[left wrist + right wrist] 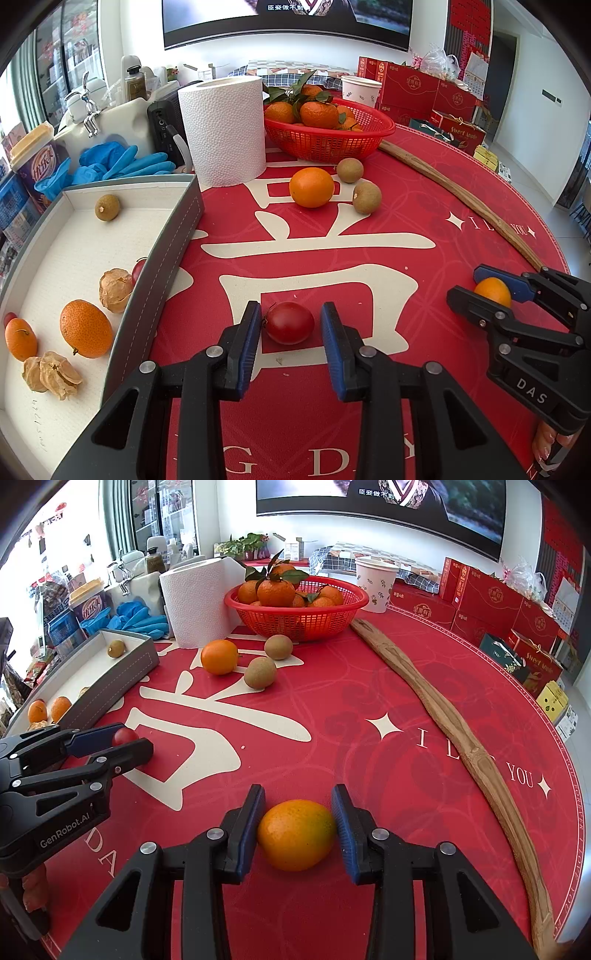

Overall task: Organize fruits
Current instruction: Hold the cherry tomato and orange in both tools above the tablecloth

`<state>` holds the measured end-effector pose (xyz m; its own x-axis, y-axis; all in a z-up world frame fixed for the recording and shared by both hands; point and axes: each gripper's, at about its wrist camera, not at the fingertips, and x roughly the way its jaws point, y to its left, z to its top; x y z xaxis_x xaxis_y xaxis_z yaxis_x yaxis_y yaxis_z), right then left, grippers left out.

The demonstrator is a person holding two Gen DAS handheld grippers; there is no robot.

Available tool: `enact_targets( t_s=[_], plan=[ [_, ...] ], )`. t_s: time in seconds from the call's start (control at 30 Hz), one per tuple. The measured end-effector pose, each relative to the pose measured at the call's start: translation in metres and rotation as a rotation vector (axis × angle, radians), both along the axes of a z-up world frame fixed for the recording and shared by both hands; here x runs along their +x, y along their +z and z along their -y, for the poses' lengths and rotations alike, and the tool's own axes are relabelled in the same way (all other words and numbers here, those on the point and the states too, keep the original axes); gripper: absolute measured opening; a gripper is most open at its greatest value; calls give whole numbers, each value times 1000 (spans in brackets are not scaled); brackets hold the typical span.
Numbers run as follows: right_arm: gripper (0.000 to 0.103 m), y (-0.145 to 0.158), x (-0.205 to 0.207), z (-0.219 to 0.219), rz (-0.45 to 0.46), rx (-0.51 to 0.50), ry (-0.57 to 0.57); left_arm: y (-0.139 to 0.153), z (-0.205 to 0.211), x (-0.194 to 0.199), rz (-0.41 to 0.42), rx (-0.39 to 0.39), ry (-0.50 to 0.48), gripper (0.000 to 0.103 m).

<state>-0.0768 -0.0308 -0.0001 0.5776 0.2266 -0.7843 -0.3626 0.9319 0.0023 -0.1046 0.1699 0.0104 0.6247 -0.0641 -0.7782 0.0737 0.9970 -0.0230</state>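
Note:
A red cherry tomato point(290, 322) rests on the red table mat, and my left gripper point(290, 321) is shut on it, its blue pads against the fruit's sides. In the right wrist view the left gripper point(127, 738) is low on the mat at the left. My right gripper point(297, 830) is shut on a small orange fruit point(296, 834) that still touches the mat. Further back lie a loose orange fruit point(311, 187) and two brown round fruits point(349, 170) point(366, 197). At the left, a grey tray point(162, 258) holds small oranges, husked berries and a brown fruit.
A red basket point(369, 142) of leafy tangerines stands at the back, with a paper towel roll point(225, 129) to its left. A long wooden stick point(461, 738) lies along the mat's right side. Blue gloves point(122, 162), bottles and a cup crowd the far left edge.

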Motion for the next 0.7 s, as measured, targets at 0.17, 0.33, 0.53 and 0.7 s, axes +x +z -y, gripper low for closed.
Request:
enact_targets(
  t_s=[0.17, 0.33, 0.53, 0.7],
  plan=[
    [40, 0, 0, 0, 0, -1, 0, 0, 0, 0, 0, 0, 0, 36],
    [40, 0, 0, 0, 0, -1, 0, 0, 0, 0, 0, 0, 0, 36],
    [40, 0, 0, 0, 0, -1, 0, 0, 0, 0, 0, 0, 0, 36],
    [39, 0, 0, 1, -1, 9, -7, 0, -2, 0, 2, -8, 4, 36]
  ],
)
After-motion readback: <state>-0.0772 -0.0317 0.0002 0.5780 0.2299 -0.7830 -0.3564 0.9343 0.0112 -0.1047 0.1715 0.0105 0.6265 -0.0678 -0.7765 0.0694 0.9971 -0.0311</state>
